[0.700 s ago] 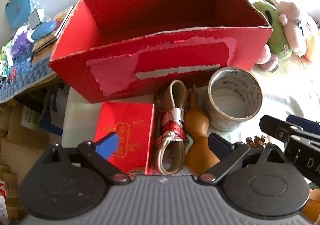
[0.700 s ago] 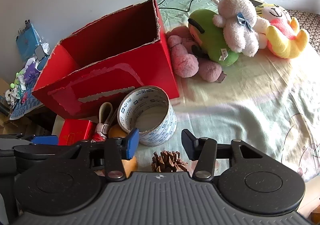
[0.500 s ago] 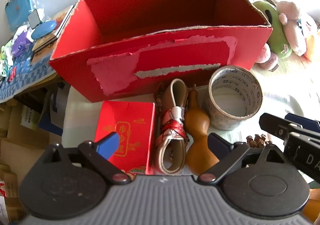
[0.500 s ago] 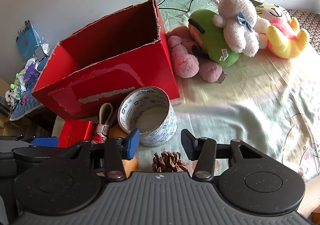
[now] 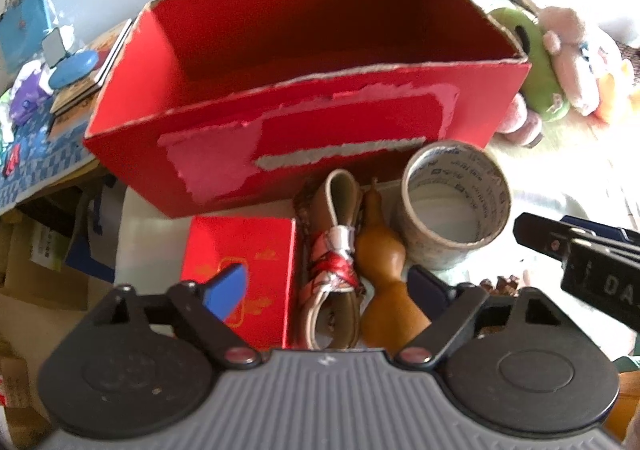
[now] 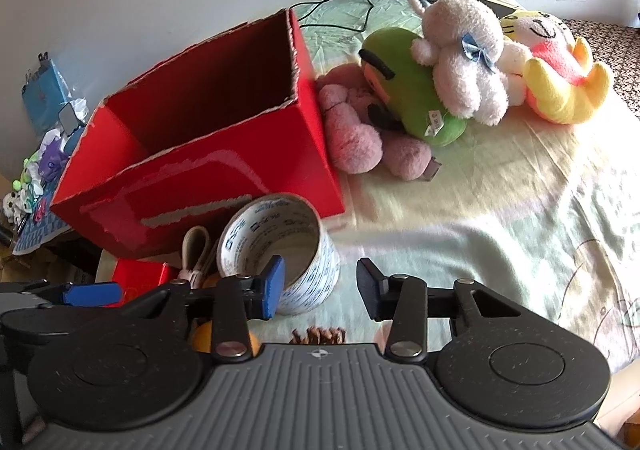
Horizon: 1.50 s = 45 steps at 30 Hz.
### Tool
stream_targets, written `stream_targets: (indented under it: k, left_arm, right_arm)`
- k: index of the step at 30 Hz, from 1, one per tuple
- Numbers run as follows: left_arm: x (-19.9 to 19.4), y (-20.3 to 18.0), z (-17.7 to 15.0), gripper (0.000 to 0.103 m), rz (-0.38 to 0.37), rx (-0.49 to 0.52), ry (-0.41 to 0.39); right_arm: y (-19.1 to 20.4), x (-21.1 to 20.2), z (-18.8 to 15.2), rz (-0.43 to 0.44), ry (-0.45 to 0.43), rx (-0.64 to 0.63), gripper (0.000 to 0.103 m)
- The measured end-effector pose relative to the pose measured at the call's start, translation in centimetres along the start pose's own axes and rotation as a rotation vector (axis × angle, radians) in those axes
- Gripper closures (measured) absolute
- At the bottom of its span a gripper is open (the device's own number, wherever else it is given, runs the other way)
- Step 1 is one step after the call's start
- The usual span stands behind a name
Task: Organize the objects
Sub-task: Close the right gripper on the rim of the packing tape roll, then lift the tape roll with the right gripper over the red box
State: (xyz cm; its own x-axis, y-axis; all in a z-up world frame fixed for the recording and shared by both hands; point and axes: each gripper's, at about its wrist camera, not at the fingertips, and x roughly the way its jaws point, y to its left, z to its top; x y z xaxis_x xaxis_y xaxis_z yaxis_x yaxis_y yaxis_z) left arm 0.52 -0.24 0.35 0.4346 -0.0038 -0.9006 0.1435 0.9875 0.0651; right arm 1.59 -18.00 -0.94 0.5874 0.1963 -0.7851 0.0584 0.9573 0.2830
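Right wrist view: the right gripper (image 6: 320,286), empty, has spread wider since earlier above the pine cone (image 6: 318,335) on the bedsheet (image 6: 480,218), tape roll (image 6: 280,250) near-left, red box (image 6: 224,154) beyond.

red box (image 5: 304,138): open-topped cardboard carton, upright on the bed, rims ragged, front wall scarred with pale torn patches; its inside shows nothing. small red packet (image 5: 240,250): flat, gold print on its face, lying just before the box's front wall at the left. strap (image 5: 336,250): tan loop folded lengthwise, bound at the middle with red and white wrapping, just right of the packet. gourd (image 5: 380,274): brown, glossy, lying with its stem toward the box, touching the strap's right side. tape roll (image 6: 280,250): wide, printed with blue text, standing on its flat end beside the gourd. pine cone (image 6: 316,336): small, brown, nearest the camera, partly hidden.
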Motion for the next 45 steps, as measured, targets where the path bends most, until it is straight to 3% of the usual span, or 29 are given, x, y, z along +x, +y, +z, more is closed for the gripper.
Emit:
stream_targets:
  k: [10,12,16,18,21,31,45]
  left_arm:
    - [-0.4,0.3,1.8,0.058,-0.241,-0.011,-0.061]
    - [0.2,0.0,2.0,0.059,-0.24,0.003,-0.044]
    - [1.4,0.0,2.6,0.067,-0.329,-0.012,0.009]
    - [1.9,0.0,3.0,0.082,-0.366,-0.021,0.047]
    - [2.3,0.0,3.2,0.094,-0.404,-0.028,0.055]
    - [4.3,-0.4,3.8,0.1,-0.412,-0.045,0.066]
    - [4.5,-0.4,2.6,0.103,-0.457,-0.021,-0.016]
  right_arm:
    - [-0.9,2.5,1.4,-0.02,0.069,0.007,0.07]
    - [-1.1,3.0,1.5,-0.007,0.085,0.017,0.07]
    - [-1.4,3.9,1.6,0.008,0.114,0.029,0.074]
    - [-1.6,4.3,1.8,0.022,0.123,0.039,0.079]
    - [-1.8,4.7,2.0,0.037,0.12,0.046,0.082]
    - [-2.3,6.1,2.1,0.092,0.16,0.083,0.084]
    - [-3.1,5.4,1.2,0.116,0.101,0.075,0.087]
